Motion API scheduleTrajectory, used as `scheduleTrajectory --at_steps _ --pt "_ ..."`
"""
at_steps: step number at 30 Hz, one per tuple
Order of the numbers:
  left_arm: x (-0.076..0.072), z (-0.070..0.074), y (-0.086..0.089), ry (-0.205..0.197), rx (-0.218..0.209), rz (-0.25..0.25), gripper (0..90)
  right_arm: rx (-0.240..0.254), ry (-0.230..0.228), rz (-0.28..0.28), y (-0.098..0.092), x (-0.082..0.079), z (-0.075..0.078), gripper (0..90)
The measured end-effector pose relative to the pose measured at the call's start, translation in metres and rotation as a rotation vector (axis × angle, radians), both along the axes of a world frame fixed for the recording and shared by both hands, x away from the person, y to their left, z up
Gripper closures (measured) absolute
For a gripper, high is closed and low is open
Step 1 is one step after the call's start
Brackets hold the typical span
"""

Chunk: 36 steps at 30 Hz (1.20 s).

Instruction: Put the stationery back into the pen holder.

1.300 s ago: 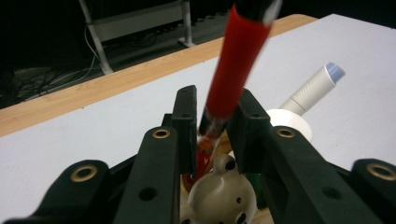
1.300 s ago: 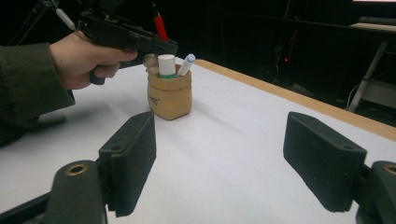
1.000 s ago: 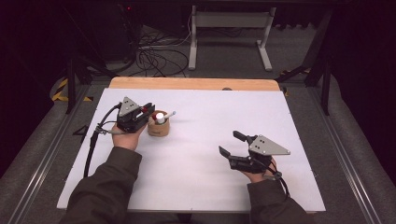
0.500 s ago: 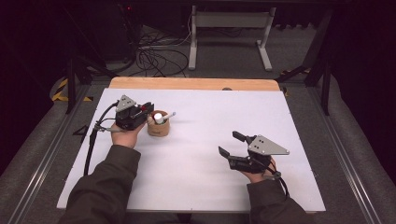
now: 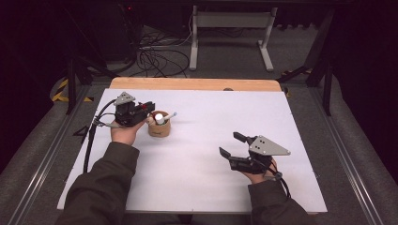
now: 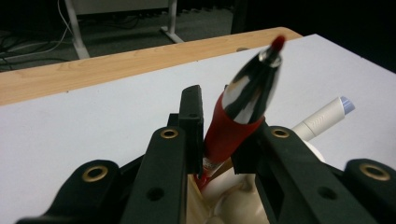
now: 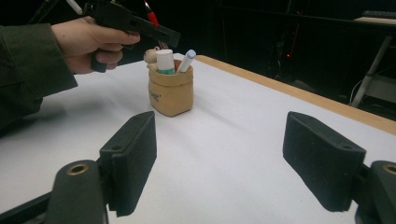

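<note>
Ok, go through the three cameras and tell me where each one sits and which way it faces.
High view: above the person's side, looking forward and down on the white table; both forearms, left gripper and right gripper show.
Left gripper view: rides the left gripper, looking along its jaws, shut on a red pen above the tan pot.
Right gripper view: rides the right gripper, jaws open, facing the pot and the left hand.
All share the pot and red pen.
</note>
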<state>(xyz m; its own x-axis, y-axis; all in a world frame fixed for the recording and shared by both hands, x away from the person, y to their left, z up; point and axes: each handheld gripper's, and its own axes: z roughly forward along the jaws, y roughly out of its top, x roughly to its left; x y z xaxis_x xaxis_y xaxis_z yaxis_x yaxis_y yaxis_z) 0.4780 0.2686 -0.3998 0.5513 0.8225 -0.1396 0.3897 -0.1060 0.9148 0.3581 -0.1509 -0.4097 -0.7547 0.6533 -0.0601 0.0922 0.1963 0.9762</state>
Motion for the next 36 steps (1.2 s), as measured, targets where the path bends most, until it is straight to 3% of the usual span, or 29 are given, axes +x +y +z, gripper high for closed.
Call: scheduleTrajectory --at_steps 3,10,16,23,28,32,36 --pt "0.000 -0.001 -0.002 0.000 0.001 -0.002 76.8 -0.001 0.000 0.001 0.000 0.000 0.000 26.6" --pt "-0.003 -0.002 0.000 -0.015 -0.001 0.026 64.1 -0.001 0.001 -0.003 -0.001 0.000 0.000 26.6" --pt "-0.010 0.001 0.009 -0.058 -0.035 0.039 59.0 -0.001 0.000 0.000 0.000 0.000 0.000 26.6" --pt "-0.016 0.000 0.016 -0.088 -0.032 0.039 53.3 -0.002 0.001 0.004 0.001 0.000 -0.001 26.6" --pt "-0.021 0.000 0.017 -0.108 -0.036 0.031 44.0 -0.005 0.000 0.000 0.001 0.000 -0.001 26.6" --pt "-0.025 0.004 0.015 -0.143 -0.013 0.031 38.2 -0.005 -0.001 -0.003 0.000 0.001 -0.001 26.6" --pt "-0.029 0.008 0.017 -0.168 -0.028 0.032 32.9 -0.005 0.001 -0.004 0.000 0.001 -0.001 26.6"
